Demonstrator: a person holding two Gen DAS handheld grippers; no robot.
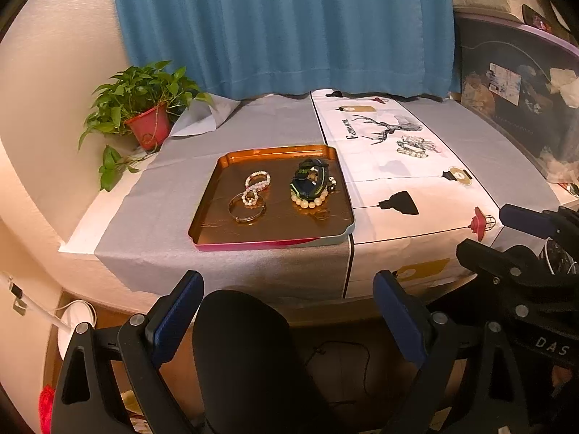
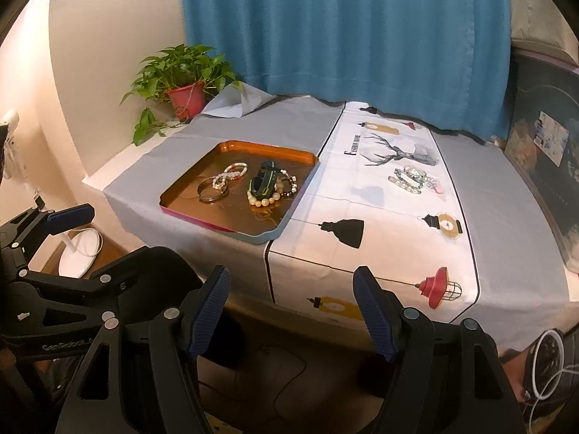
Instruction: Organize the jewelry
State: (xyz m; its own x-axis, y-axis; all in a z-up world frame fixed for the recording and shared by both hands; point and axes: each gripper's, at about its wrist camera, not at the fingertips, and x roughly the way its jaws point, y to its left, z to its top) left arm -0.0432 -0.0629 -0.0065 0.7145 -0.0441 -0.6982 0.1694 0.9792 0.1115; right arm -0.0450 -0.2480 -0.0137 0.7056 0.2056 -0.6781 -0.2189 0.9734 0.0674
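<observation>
Left wrist view: the left gripper point(image 1: 289, 311) and right gripper point(image 2: 291, 311) hang spread and empty off the table's near edge. Beaded bracelets point(image 1: 307, 184) lie in the orange metal tray point(image 1: 211, 209); more bracelets point(image 2: 412, 180) rest on the white printed runner point(image 2: 380, 253) toward the far edge.

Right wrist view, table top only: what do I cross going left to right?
Potted plant → orange tray with bangles and bead bracelets → printed runner → loose bracelet pile on the runner.
</observation>
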